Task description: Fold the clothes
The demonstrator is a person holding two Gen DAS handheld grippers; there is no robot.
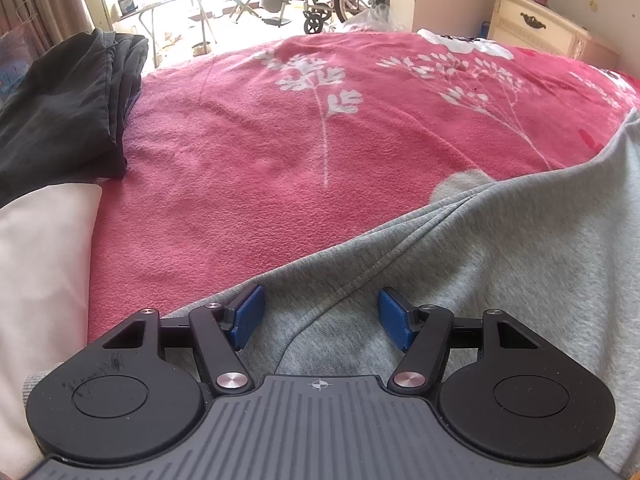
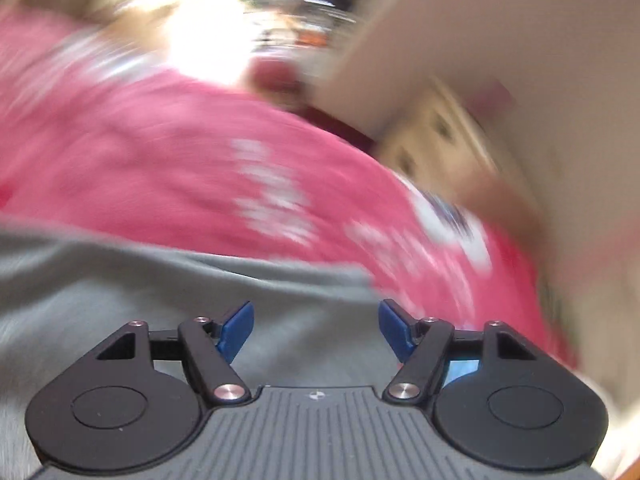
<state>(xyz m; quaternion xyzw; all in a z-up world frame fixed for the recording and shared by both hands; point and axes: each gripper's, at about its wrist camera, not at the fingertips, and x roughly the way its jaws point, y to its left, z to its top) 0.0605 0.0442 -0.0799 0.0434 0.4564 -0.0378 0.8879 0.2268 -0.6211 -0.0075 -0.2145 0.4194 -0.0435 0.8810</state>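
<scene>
Bed cover: a pink fleece blanket (image 1: 240,152) with white plant prints covered the bed and filled most of both views.
Grey garment: a grey knit piece of clothing (image 1: 500,264) lay on the blanket on the near right side, with folds running to its upper edge; in the right wrist view it (image 2: 160,288) lay under the tongs.
Dark clothes: a folded black pile (image 1: 68,100) sat at the far left of the blanket.
White cloth: a pale piece (image 1: 44,272) lay at the left edge, just beside the black pile.
Left gripper (image 1: 321,316): jaws spread wide over the grey garment, grasping nothing.
Right gripper (image 2: 316,330): jaws also released, empty above the grey cloth; this view was strongly blurred.
Cabinet: a cream one (image 1: 536,28) stood behind the bed.
</scene>
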